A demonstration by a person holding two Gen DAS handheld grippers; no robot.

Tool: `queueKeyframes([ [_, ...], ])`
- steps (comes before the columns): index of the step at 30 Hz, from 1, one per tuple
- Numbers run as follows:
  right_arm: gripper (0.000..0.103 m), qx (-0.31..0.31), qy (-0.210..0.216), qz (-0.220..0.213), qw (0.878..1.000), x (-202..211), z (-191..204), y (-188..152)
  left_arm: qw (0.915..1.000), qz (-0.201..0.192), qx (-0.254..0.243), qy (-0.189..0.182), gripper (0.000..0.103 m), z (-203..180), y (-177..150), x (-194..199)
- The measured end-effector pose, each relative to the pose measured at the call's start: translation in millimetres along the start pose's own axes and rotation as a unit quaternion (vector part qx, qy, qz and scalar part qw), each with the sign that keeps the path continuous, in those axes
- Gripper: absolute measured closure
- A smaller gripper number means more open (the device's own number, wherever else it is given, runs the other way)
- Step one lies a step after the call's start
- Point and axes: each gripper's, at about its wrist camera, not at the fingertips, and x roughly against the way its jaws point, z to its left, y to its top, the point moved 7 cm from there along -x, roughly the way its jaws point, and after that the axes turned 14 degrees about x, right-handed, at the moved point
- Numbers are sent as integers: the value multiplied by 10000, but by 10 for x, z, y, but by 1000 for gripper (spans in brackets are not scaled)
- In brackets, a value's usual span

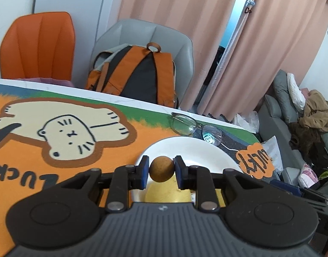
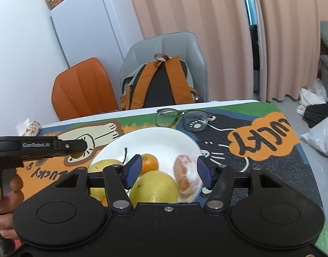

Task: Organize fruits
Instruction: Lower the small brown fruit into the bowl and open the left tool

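Two chairs stand behind the table, an orange chair [image 2: 82, 87] and a grey chair [image 2: 166, 64] bearing an orange-and-black backpack [image 2: 161, 85]. Table mat [image 2: 267, 132]: cartoon cats, the word LUCKY, covering most of the tabletop. White plate [image 2: 164, 137]: on the mat, near the table's front. On it: two yellow fruits, the larger [image 2: 153, 186] at the front; one orange [image 2: 150, 163] behind; one pale pink wrapped fruit [image 2: 185, 175] at the right rim, blurred. Glasses [image 2: 183, 116]: on the mat just beyond the plate. Left gripper [image 1: 161, 169]: clamped on a small round brown fruit [image 1: 161, 168], above the plate. Right gripper [image 2: 167, 170]: jaws apart, above the plate, the wrapped fruit between them, untouched.
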Motion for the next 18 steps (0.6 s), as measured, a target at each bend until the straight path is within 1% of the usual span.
queueKeyframes([
  [9,46,-177,-206,12,9996,121,-132,-121,9996,137,-147,-183,79,-210,41,-214],
  [18,46,-313,-259,60,9992,125,-217,-215,9991,328,-186,-179,78,-310,25,-412],
])
